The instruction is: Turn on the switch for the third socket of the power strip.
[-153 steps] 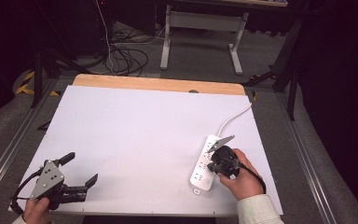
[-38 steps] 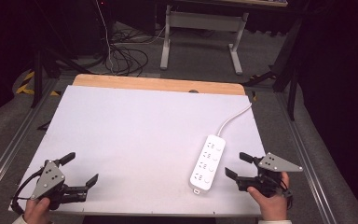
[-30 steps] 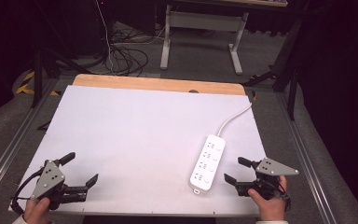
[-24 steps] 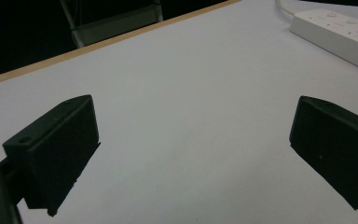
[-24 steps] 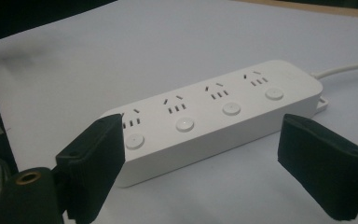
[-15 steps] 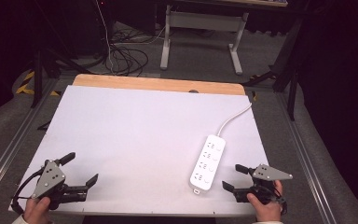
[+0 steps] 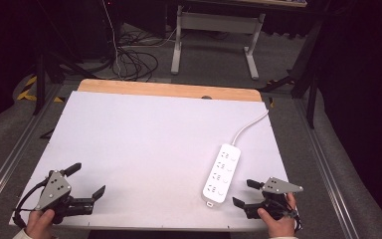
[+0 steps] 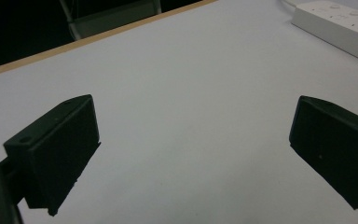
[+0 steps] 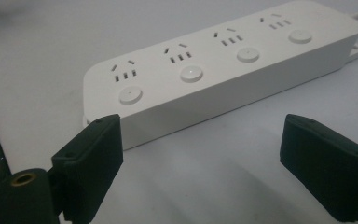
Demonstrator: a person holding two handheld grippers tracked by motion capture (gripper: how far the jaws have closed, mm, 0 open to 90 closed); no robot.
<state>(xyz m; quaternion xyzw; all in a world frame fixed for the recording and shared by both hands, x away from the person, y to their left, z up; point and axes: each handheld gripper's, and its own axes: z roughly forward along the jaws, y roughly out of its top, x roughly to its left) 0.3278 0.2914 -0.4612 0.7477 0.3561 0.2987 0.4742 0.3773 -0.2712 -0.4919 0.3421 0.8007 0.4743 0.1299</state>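
A white power strip with several sockets and round buttons lies on the right part of the white table; its white cord runs off the back right edge. My right gripper rests open at the front right corner, just right of the strip's near end, with nothing between its jaws. The right gripper view has the power strip lying close ahead of the open jaws. My left gripper sits open and empty at the front left corner. The left gripper view catches the power strip far off at its top right.
A wooden strip edges the table's far side. Beyond it stand a desk frame and loose cables on the floor. Metal rails run along both sides of the table.
My right gripper has left the power strip and drawn back toward the front right corner, sliding slightly left and nearer over the last second. The left gripper has stayed put.
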